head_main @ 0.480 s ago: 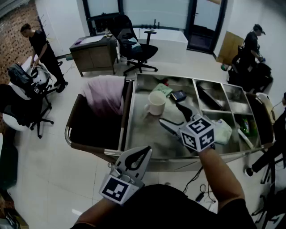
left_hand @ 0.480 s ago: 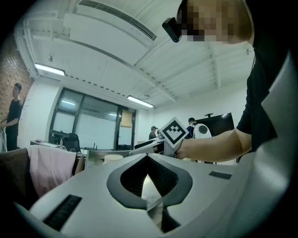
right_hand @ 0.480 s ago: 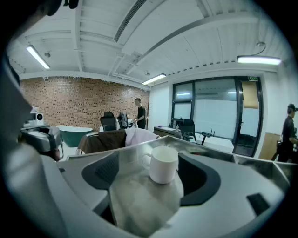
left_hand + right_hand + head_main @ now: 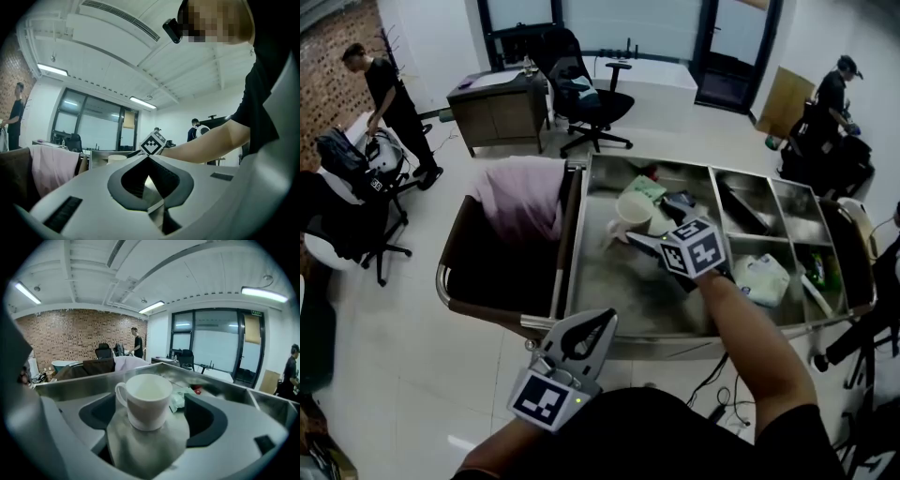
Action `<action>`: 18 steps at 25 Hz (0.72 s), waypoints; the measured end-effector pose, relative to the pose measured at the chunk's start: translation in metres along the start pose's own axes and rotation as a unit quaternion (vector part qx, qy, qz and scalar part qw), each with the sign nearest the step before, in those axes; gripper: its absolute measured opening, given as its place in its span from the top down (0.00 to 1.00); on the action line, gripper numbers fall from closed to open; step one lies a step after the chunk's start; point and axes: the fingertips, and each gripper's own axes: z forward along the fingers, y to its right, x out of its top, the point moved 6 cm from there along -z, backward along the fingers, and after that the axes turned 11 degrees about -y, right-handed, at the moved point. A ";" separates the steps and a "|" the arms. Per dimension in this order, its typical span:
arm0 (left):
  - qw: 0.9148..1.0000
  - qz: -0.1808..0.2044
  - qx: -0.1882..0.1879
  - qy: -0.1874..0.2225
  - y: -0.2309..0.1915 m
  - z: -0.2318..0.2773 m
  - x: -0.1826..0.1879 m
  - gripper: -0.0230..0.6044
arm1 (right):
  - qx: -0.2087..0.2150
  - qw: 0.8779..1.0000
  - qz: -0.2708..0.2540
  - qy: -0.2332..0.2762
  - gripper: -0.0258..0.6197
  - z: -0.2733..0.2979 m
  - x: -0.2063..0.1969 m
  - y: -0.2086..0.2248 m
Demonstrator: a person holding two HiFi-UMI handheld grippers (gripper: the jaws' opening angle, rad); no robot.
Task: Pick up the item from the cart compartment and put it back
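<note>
Now | right hand-held gripper [image 4: 149,427] wide open around mug [image 4: 147,399], mid-frame | stiff, slick, fragile ceramic; probably grip body | left hand-held gripper [image 4: 607,320] closed, empty

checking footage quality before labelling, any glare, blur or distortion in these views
Head view: even indoor light, soft glare on the steel cart, straight lines bowing toward the edges. Right gripper view: strong fisheye with black corners, white mug fairly sharp, ceiling lights blown bright. Left gripper view: same fisheye and dark rim, near foreground slightly soft.
</note>
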 end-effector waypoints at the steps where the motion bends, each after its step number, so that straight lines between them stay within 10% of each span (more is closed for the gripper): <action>1: 1.000 -0.001 -0.001 -0.002 0.000 0.000 -0.001 0.96 | 0.007 1.000 -0.001 0.004 0.20 0.004 0.000 -0.001; 18: 1.000 -0.007 0.010 -0.011 -0.008 -0.005 -0.006 0.96 | 0.039 0.999 -0.004 0.005 0.15 0.060 0.006 0.004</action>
